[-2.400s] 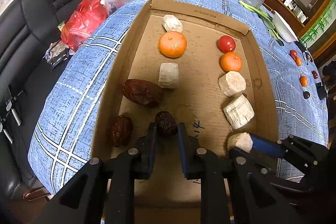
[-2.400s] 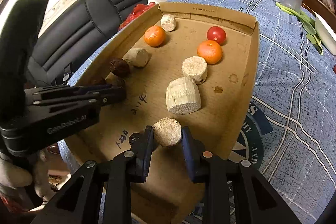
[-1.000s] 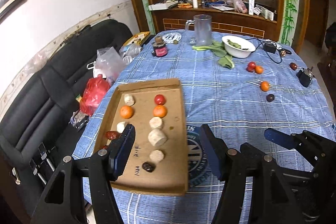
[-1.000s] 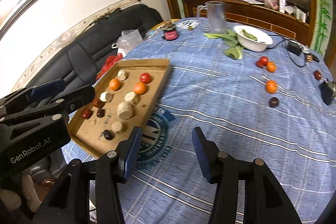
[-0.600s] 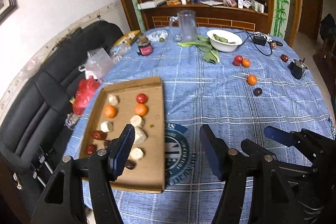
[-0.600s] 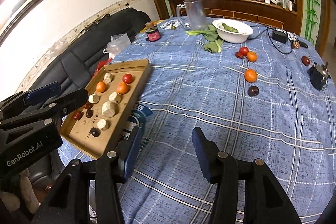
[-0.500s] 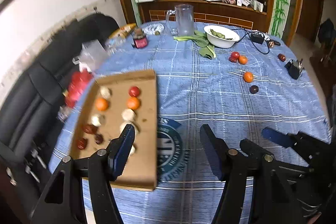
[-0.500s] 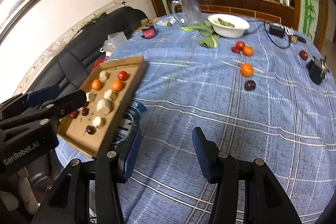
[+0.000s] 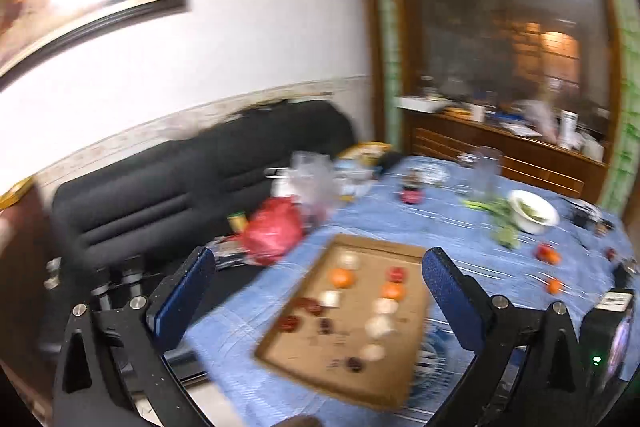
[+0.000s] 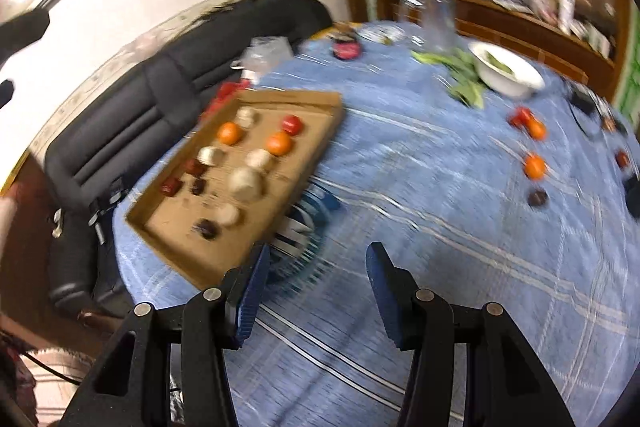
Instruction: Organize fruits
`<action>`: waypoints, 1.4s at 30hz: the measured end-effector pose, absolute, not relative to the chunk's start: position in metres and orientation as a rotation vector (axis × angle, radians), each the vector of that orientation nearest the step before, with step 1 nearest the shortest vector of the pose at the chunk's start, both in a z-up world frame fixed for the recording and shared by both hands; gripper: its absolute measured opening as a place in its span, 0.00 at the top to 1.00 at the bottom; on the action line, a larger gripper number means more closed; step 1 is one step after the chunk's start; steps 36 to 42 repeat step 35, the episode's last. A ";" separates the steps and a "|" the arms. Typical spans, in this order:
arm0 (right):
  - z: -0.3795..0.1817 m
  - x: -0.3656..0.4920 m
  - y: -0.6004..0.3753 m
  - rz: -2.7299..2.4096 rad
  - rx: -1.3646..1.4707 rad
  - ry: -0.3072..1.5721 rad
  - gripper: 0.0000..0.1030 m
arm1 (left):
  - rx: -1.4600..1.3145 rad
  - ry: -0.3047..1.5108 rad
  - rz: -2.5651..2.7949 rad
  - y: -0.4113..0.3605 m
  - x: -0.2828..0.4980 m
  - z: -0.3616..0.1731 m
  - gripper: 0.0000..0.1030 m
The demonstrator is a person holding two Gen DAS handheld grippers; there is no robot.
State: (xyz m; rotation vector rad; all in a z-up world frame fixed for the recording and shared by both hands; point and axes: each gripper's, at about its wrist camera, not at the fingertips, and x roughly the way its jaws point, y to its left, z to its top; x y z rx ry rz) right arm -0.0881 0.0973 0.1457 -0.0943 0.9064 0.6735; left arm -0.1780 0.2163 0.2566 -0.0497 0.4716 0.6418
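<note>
Left gripper (image 9: pixel 316 291) lifted, jaws opening, empty; right gripper (image 10: pixel 314 291) parted, empty; flat cardboard tray (image 10: pixel 320 107).

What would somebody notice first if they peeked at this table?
Probably the cardboard tray at the sofa-side edge of the blue checked tablecloth, with oranges, red fruit, dark fruit and pale chunks lined up in rows inside. Next, the loose fruit scattered across the cloth on the far right, near a white bowl with greens. Both sets of jaws hang empty above the table, the left gripper opening wide.
</note>
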 end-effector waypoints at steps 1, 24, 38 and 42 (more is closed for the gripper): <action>0.150 -0.090 0.104 0.685 -0.111 0.894 0.41 | -0.083 0.468 0.631 0.223 -0.183 0.258 0.00; 0.179 -0.160 0.163 0.761 -0.282 0.771 0.17 | -0.262 0.681 0.704 0.262 -0.234 0.202 0.00; 0.171 -0.185 0.190 0.847 -0.362 0.772 0.17 | -0.380 0.737 0.715 0.283 -0.258 0.190 0.00; 0.171 -0.185 0.190 0.847 -0.362 0.772 0.17 | -0.380 0.737 0.715 0.283 -0.258 0.190 0.00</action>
